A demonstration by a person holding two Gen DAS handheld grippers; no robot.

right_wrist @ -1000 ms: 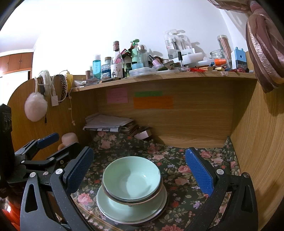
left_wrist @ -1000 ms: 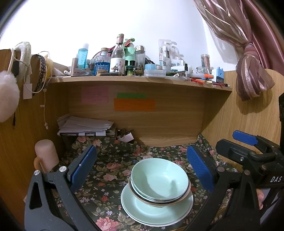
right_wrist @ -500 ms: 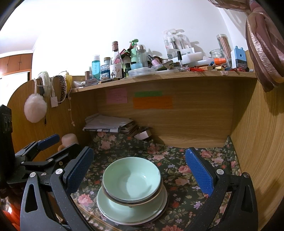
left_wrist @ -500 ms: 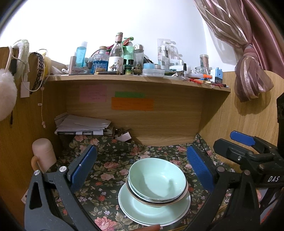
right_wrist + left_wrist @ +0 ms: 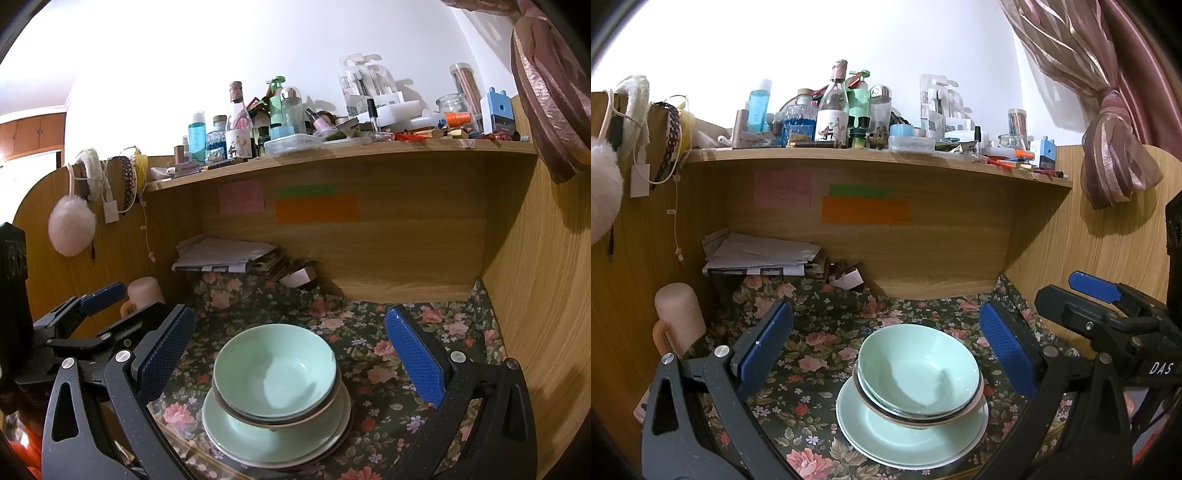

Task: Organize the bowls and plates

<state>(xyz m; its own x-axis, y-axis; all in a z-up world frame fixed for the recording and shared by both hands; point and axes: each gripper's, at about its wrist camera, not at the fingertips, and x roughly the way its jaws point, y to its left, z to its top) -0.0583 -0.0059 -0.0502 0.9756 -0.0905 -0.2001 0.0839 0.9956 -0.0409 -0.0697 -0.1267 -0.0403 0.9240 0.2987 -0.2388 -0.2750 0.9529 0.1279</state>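
- The left gripper [image 5: 886,343] hangs with its jaws spread wide and nothing between its blue pads [image 5: 764,345]; the stack of dishes sits just ahead of it, touching neither pad.
- The right gripper [image 5: 291,349] is likewise wide apart and empty, its blue pads [image 5: 413,358] flanking the stack without contact.
- In the left wrist view, the right gripper's black frame shows to the right of the stack; in the right wrist view, the left gripper's frame shows to the left of it.
- The stack: pale green bowls [image 5: 918,369] nested one in another, with dark and tan rims showing under the top one, resting on pale green plates [image 5: 908,439].
- The stack stands on a dark floral cloth [image 5: 820,354] covering the desk surface.
- Left of the stack, against the wooden side panel, stands a pink mug [image 5: 677,317].
- Behind the stack, at the back of the alcove, lies a pile of papers [image 5: 761,254].
- Above the stack, sticky notes [image 5: 864,210] are stuck on the back panel under a shelf [image 5: 879,157] crowded with bottles.
- Right of the stack and higher, a tied pink curtain [image 5: 1115,155] hangs.
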